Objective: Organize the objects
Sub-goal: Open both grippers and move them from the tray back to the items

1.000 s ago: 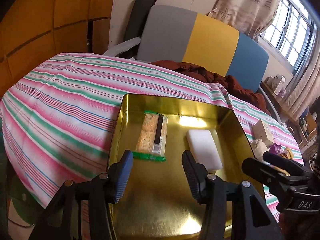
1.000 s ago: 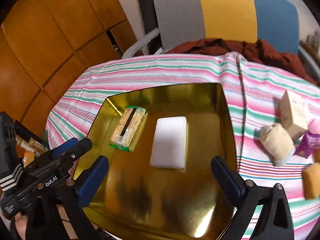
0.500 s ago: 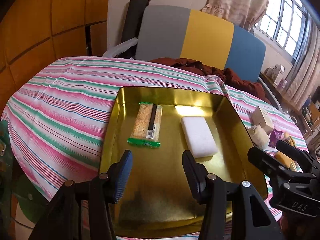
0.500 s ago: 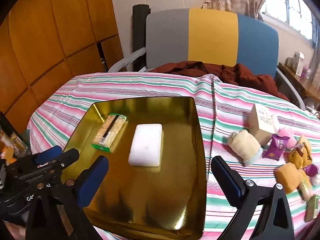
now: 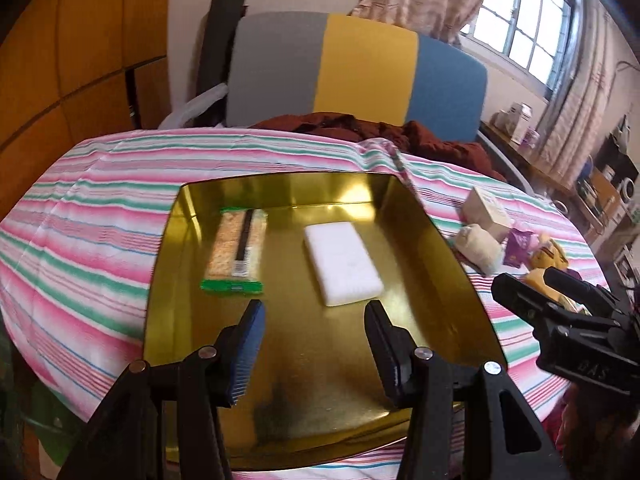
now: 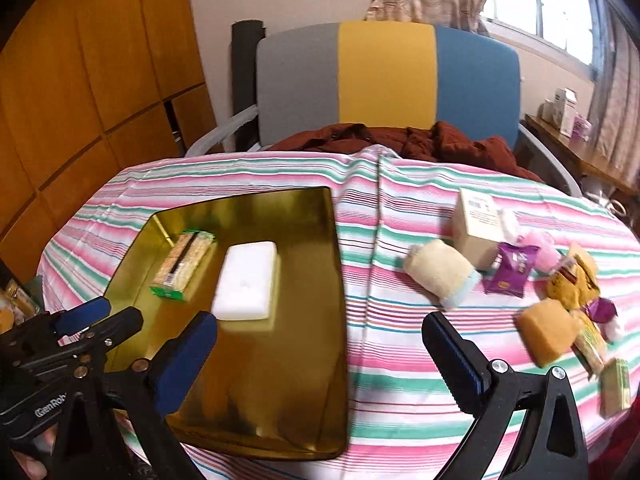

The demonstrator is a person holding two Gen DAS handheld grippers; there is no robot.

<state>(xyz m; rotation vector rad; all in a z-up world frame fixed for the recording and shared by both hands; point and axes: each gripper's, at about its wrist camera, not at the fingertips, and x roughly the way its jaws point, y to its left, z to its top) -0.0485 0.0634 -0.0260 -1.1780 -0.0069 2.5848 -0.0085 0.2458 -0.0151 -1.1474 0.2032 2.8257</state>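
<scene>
A gold metal tray (image 5: 452, 280) (image 6: 312, 360) lies on the striped tablecloth. In it are a cracker packet (image 5: 238, 250) (image 6: 184, 264) and a white block (image 5: 342, 268) (image 6: 248, 280). My left gripper (image 5: 314, 332) is open and empty above the tray's near part. My right gripper (image 6: 320, 340) is open wide and empty, over the tray's right edge. To the right lies a pile of loose items: a rolled beige cloth (image 6: 440, 272) (image 5: 480, 248), a small box (image 6: 476, 224) (image 5: 486, 208), a purple packet (image 6: 508, 268), a yellow sponge (image 6: 546, 330).
A grey, yellow and blue chair (image 6: 384, 80) with a dark red garment (image 6: 400, 138) stands behind the table. Wooden panels (image 6: 80, 80) are at the left. More small snacks (image 6: 576, 276) lie at the table's right edge. The left gripper shows in the right wrist view (image 6: 80, 320).
Both grippers have pulled back and up from the tray. The right gripper has swung right, bringing the pile of loose items into view. Both stay open.
</scene>
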